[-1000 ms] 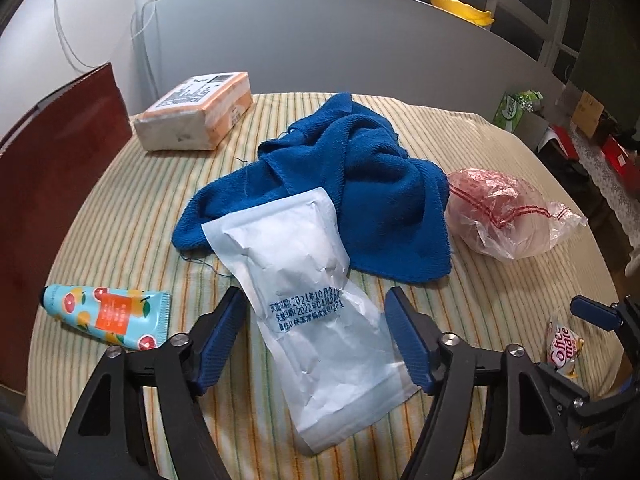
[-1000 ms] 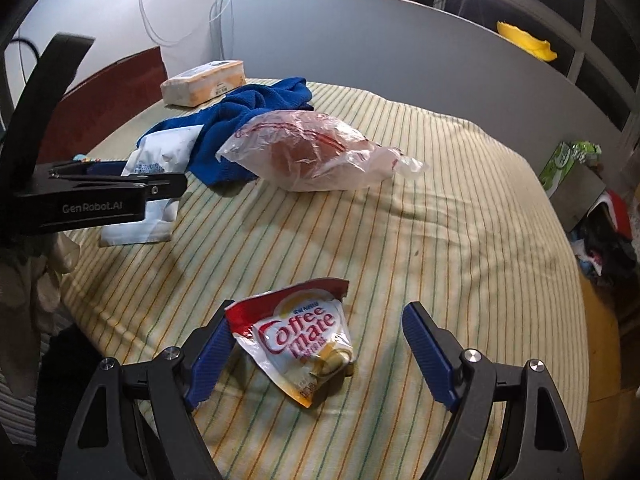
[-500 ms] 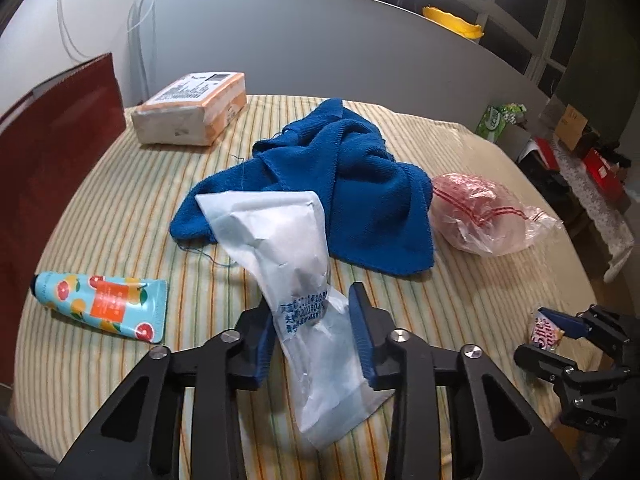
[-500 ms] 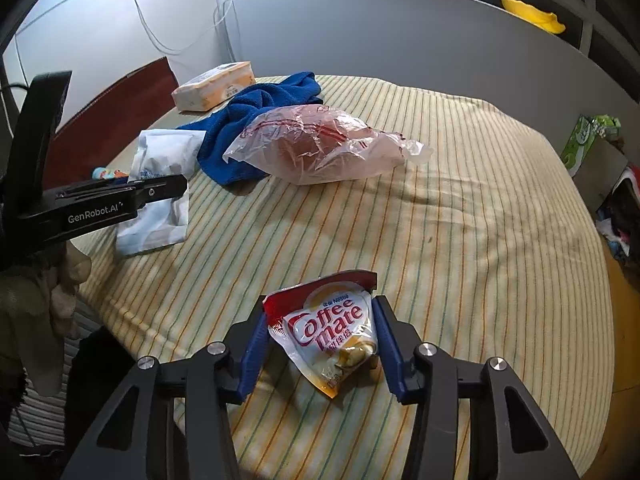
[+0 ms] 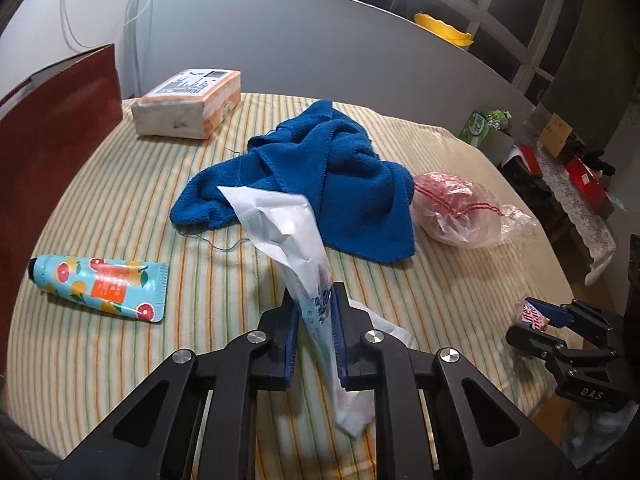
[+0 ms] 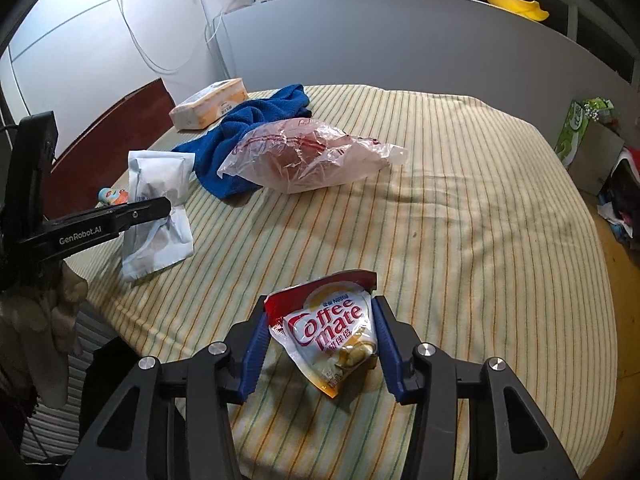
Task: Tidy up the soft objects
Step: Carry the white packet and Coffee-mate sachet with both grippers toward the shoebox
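My left gripper (image 5: 314,312) is shut on a white paper pouch (image 5: 288,232) and pinches its middle, lifting it off the striped tablecloth; it also shows in the right wrist view (image 6: 158,188). My right gripper (image 6: 320,334) is shut on a red and white Coffee mate sachet (image 6: 332,328) near the table's front edge. A crumpled blue towel (image 5: 332,172) lies in the middle. A clear plastic bag with something reddish inside (image 5: 460,212) lies right of the towel.
A grapefruit-print tube (image 5: 100,282) lies at the left. A wrapped orange and white packet (image 5: 188,104) sits at the back left. A dark red chair back (image 5: 52,128) stands left of the round table (image 6: 480,208). Boxes and clutter are on the floor to the right (image 5: 560,152).
Both grippers closed from wide open. The left one pinched the white pouch and raised it; the right one closed on the Coffee mate sachet.
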Demonstrator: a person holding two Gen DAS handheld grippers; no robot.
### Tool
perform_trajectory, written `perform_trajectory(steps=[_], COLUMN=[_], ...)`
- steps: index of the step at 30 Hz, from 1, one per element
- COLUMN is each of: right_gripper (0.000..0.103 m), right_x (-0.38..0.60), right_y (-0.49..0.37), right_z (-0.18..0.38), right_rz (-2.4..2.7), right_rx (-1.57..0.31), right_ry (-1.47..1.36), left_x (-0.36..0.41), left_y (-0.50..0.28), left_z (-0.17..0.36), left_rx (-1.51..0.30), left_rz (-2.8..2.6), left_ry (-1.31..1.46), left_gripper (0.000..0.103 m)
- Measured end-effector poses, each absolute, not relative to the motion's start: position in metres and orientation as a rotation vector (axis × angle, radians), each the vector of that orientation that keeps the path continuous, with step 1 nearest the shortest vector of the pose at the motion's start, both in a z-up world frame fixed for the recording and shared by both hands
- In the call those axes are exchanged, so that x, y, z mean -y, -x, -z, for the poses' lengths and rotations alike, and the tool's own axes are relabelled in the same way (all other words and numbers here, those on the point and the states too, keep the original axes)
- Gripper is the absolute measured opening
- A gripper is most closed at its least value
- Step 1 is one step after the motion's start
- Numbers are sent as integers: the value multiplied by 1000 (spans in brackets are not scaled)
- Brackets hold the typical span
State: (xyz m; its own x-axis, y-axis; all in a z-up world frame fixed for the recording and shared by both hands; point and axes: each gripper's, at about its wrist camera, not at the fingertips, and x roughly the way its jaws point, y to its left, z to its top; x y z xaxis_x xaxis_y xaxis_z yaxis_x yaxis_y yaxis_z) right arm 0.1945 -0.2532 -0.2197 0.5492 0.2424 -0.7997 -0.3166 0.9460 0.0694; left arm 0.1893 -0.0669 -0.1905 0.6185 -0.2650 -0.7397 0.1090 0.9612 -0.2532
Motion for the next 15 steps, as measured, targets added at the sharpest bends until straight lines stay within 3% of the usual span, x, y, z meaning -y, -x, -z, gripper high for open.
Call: perform_trajectory(steps=[15], right_gripper=[44], right_x=[255], right_y=[-183], right_z=[194], right_rz=[-336], right_rx=[-875], right_ry=[63], left_x=[49], left_y=[-176], left_z=[163], left_rx=[-798], left_rz=[244], left_ry=[255], left_gripper=[10])
